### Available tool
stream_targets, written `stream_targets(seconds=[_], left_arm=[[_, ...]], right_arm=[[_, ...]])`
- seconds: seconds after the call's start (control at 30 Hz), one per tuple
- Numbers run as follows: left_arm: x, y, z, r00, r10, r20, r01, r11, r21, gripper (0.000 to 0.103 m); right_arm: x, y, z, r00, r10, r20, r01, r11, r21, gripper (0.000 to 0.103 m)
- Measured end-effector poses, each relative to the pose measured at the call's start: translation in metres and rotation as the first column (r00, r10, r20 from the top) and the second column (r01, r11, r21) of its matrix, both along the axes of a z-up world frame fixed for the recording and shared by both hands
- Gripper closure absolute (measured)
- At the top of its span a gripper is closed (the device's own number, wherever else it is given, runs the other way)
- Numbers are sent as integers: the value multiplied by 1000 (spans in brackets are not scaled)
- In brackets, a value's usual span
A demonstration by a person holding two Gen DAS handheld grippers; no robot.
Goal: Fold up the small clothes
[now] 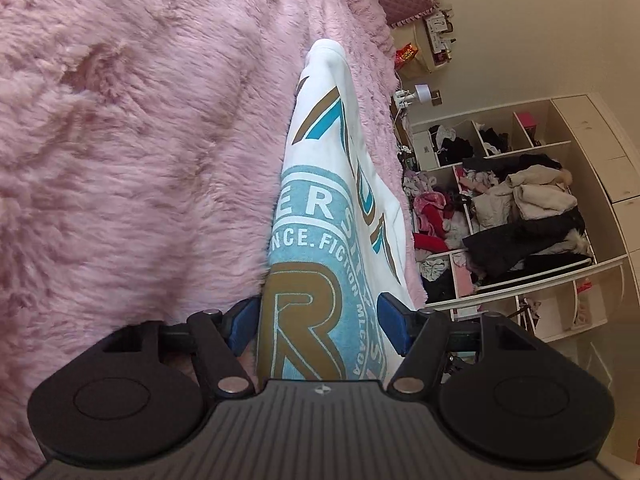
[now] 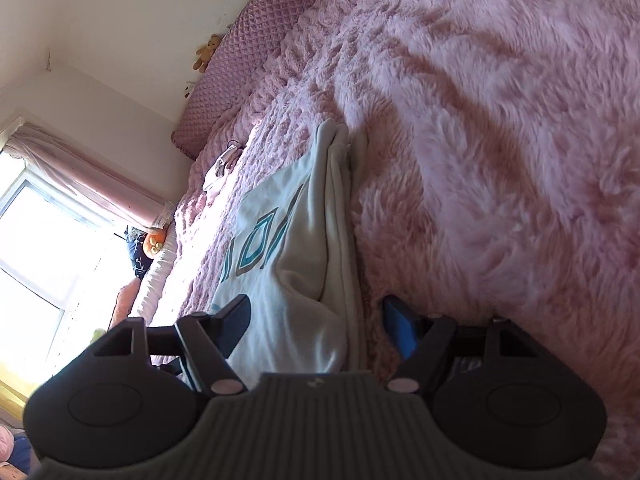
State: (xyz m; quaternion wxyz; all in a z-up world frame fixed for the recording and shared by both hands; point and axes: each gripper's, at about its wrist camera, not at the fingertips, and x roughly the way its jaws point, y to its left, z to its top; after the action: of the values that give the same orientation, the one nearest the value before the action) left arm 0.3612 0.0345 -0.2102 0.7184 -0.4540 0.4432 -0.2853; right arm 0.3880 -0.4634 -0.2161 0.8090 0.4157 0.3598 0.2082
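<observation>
A shaggy pink blanket (image 1: 132, 152) covers the bed and fills most of both wrist views. In the right wrist view a quilted pink headboard cushion (image 2: 256, 52) runs along the bed's far end against a white wall, with a small brown teddy bear (image 2: 206, 53) perched at its top edge. A bright window (image 2: 36, 248) with a pink curtain sits at the left of that view.

In the left wrist view, beyond the bed's edge, a white open shelving unit (image 1: 592, 184) stands against the wall, its compartments stuffed with heaped clothing (image 1: 520, 216) in black, beige and pink.

The task item, a white shirt (image 1: 320, 216), lies on the blanket. Its print shows a light blue roundel with white lettering, a large brown letter R, and teal and brown stripes. In the right wrist view the same shirt shows a doubled edge of stacked fabric layers on its right side.

The left gripper (image 1: 320, 324) has its blue-padded fingers (image 1: 390, 320) spread wide, one on either side of the printed cloth; they do not pinch it. The right gripper (image 2: 320, 326) is likewise spread, the shirt's folded edge lying between its fingers (image 2: 400, 330), not clamped.

A small pale garment (image 2: 220, 172) lies farther up the bed, apart from the shirt.
</observation>
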Motion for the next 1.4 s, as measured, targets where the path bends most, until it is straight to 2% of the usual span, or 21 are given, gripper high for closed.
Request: stream_targets(seconds=[0.13,0.3,0.43,0.67,0.73,0.77,0.8,0.83,0.87,0.9,0.93,1.0,1.07,1.23,1.33,1.4], left_arm=[[20,-15,-4,999,-49,11,49,999,15,29],[43,-26,-6,997,-74,4,74,997,-3,29],[67,-33,-11,997,-83,-13,82,996,-39,29],[90,-38,-22,995,-79,-66,72,992,-103,27],[93,-37,-25,994,-67,-87,56,991,-122,27],[94,-38,-25,993,-63,-97,50,991,-128,27],[95,-38,-25,993,-68,-100,54,990,-130,27],[96,-40,-22,993,-82,-83,72,990,-120,30],[94,-43,-16,994,-100,-39,96,992,-78,40],[93,-47,-9,993,-117,-3,117,993,-28,46],[91,-51,-2,992,-128,15,128,992,16,52],[88,-50,2,994,-111,2,111,994,13,57],[86,-48,9,996,-93,-2,93,996,6,68],[79,-49,35,995,-104,-2,104,994,45,70],[71,-37,64,993,-113,45,109,991,83,70],[63,-22,83,993,-98,65,92,992,82,70]], right_arm=[[27,10,-7,998,61,-9,-60,997,54,32],[62,22,-15,997,75,-18,-72,992,105,32],[84,31,-18,996,87,-31,-82,988,133,28],[103,40,-21,992,109,-62,-100,985,142,28],[106,41,-21,992,96,-78,-83,985,152,31],[107,42,-21,993,85,-86,-71,986,151,38],[108,42,-20,993,72,-96,-58,988,142,51],[109,42,-20,992,47,-116,-33,993,114,58],[109,41,-21,990,32,-134,-20,995,95,73],[108,40,-21,989,21,-144,-10,997,80,77],[106,41,-19,990,16,-139,-6,998,67,78],[104,45,-10,992,8,-126,-5,1000,26,80],[104,52,3,993,1,-119,-3,1000,-17,81],[101,70,45,995,22,-94,-28,998,-58,82],[98,84,71,996,52,-75,-57,996,-64,82],[94,96,91,996,78,-42,-81,994,-69,82]])
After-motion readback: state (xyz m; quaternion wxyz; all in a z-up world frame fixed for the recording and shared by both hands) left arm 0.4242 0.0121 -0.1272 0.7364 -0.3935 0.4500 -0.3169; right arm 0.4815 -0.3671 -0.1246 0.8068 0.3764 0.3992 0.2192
